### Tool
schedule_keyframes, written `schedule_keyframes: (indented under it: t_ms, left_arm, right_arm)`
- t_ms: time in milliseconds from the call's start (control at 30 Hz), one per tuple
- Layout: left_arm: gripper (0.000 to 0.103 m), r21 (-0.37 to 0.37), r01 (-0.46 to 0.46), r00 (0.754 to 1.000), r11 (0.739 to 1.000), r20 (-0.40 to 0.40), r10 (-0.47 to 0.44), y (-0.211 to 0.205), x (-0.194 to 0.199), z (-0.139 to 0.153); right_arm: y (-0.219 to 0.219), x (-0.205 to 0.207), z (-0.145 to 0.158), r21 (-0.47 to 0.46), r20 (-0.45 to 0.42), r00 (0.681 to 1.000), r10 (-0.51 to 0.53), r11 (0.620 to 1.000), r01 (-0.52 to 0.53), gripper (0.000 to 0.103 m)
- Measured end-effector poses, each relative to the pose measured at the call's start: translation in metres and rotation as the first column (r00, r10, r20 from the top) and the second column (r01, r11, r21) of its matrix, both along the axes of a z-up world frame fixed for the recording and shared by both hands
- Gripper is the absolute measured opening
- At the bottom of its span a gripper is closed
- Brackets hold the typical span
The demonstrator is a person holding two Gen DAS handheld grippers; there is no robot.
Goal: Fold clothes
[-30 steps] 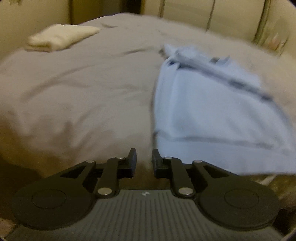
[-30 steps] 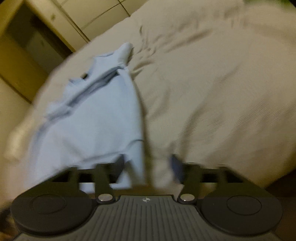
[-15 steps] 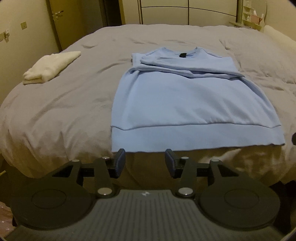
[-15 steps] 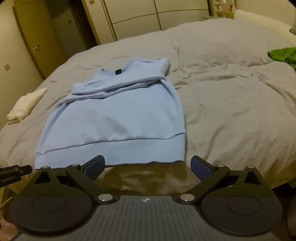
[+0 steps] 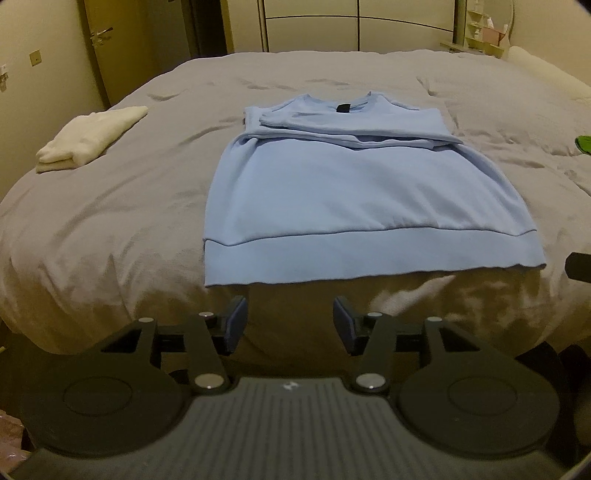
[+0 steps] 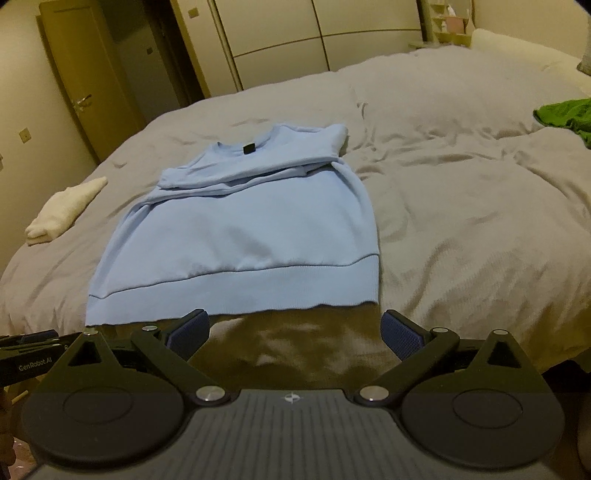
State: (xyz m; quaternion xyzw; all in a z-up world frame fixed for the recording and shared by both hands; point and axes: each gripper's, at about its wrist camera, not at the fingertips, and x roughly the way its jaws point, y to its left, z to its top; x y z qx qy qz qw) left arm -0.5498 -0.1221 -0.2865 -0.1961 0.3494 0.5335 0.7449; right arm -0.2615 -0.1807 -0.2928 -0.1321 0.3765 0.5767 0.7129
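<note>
Pale-blue cotton, a long-sleeved sweatshirt (image 5: 354, 199), lies flat on a wide bed covered in a rumpled grey duvet (image 5: 122, 206). Its ribbed hem sits at the near edge of the mattress, its collar with a small dark label points to 12 o'clock, and both sleeves are folded across the chest. In the left wrist view the garment fills the centre and runs toward 3 o'clock; in the right wrist view it sits from the centre toward 9 o'clock.

Both tools hang short of the hem, apart from the cloth. The left tool (image 5: 290, 325) has its blue-padded fingers parted about halfway and opening, with nothing between them. The right tool (image 6: 293, 332) has its fingers spread at their widest and likewise carries nothing.

Off at 10 o'clock from the sweatshirt rests a folded cream-white garment (image 5: 92, 138), well apart from it. A crumpled green piece of cloth (image 6: 565, 114), possibly another garment, lies near the right edge of the bed at 2 o'clock. Pale wardrobe doors (image 6: 280, 33) stand behind the bed.
</note>
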Motion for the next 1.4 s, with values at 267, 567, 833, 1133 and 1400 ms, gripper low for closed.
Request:
schedule_keyframes:
  t_ms: [267,567,833,1133,1400]
  left_arm:
    - [0.049,0.014,0.012,1.000,1.000,0.006,-0.012,-0.009,0.002,0.004]
    - [0.047,0.115,0.110,0.993,0.987,0.016,-0.113,-0.017,-0.010,-0.003]
    - [0.045,0.266,0.332,0.906,0.905,-0.357,-0.227,0.008,-0.017,-0.057]
    - [0.048,0.260,0.638,0.590,0.725,-0.770,-0.242,0.021,-0.006,-0.145]
    - [0.052,0.247,0.749,0.468,0.615,-0.854,-0.227,0.039,-0.016,-0.174]
  right_arm:
    - [-0.007,-0.002,0.002,0.014,-0.004,1.000,-0.002,1.000,0.002,0.101]
    - [-0.026,-0.003,0.006,0.168,0.006,0.999,0.038,0.985,-0.039,0.101]
    - [-0.010,-0.017,-0.016,0.192,0.401,0.902,0.158,0.949,-0.252,0.101]
    - [0.029,-0.024,-0.087,-0.110,0.623,0.717,0.313,0.942,-0.316,0.100]
    - [0.055,-0.022,-0.125,-0.257,0.756,0.504,0.418,0.897,-0.359,0.092]
